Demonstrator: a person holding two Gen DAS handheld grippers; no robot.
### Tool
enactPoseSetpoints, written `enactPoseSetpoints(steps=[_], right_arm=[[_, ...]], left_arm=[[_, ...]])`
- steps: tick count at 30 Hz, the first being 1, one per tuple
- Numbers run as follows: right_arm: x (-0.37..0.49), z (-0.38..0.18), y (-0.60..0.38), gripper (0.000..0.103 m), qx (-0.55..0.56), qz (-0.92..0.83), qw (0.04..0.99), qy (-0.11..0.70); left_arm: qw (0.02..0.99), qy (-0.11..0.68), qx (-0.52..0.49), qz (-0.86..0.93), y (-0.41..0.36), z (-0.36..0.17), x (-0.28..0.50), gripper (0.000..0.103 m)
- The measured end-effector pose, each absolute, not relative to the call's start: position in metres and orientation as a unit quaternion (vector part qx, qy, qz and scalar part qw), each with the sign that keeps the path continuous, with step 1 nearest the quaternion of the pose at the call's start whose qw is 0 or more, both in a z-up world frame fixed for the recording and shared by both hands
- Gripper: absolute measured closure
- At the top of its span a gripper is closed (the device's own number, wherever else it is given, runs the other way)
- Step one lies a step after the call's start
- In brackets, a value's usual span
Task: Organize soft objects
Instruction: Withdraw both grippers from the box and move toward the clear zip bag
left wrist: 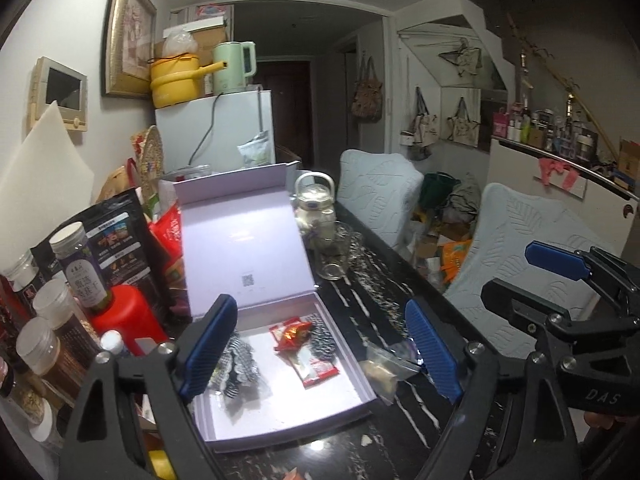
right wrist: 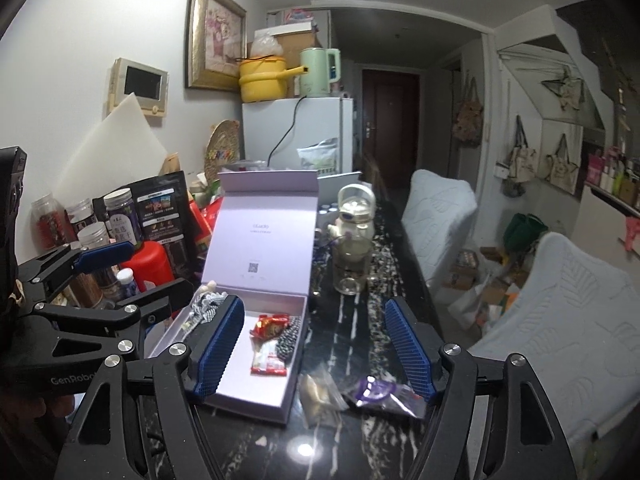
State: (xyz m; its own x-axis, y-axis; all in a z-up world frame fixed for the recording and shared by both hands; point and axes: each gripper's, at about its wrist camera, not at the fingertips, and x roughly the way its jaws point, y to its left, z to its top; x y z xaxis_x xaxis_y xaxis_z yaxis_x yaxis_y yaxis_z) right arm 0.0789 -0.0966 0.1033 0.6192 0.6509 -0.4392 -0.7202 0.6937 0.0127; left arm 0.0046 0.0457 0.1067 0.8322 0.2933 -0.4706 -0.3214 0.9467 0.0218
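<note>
Lilac box (left wrist: pixel 344 368) stands lid-up on the table so soft bits drop in; packets (right wrist: pixel 270 344) already lie inside, two bags (right wrist: pixel 348 394) wait beside it. Both grippers, left (left wrist: pixel 320 354) and right (right wrist: pixel 316 354), hang spread wide, empty.

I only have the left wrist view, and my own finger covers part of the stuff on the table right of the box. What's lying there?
Observer: Two small clear bags on the table: a tan bag and, to its right, a purple bag.
Operator: Is the right gripper holding either one?
Observer: No. The right gripper is open and empty, and both bags lie ahead of it between its fingers.
Operator: Is either bag inside the box?
Observer: No. Both lie outside the box, with the tan bag close beside its right wall.
</note>
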Motion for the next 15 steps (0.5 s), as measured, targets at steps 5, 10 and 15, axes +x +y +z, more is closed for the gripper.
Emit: enactPoseSetpoints(steps=[5,10,15], right_arm=[[0.07,0.097,-0.12,0.027,-0.078,0.367,0.902,0.213],[0.068,0.086,-0.137,0.027,-0.079,0.348,0.907,0.224],[0.074,0.069,-0.153,0.027,-0.068,0.334,0.907,0.247]], left_arm=[[0.958,0.251,-0.036,0.135,0.035,0.095,0.007,0.016],[0.958,0.264,-0.04,0.107,0.024,0.08,0.01,0.016],[0.956,0.275,-0.045,0.092,0.017,0.064,0.017,0.016]])
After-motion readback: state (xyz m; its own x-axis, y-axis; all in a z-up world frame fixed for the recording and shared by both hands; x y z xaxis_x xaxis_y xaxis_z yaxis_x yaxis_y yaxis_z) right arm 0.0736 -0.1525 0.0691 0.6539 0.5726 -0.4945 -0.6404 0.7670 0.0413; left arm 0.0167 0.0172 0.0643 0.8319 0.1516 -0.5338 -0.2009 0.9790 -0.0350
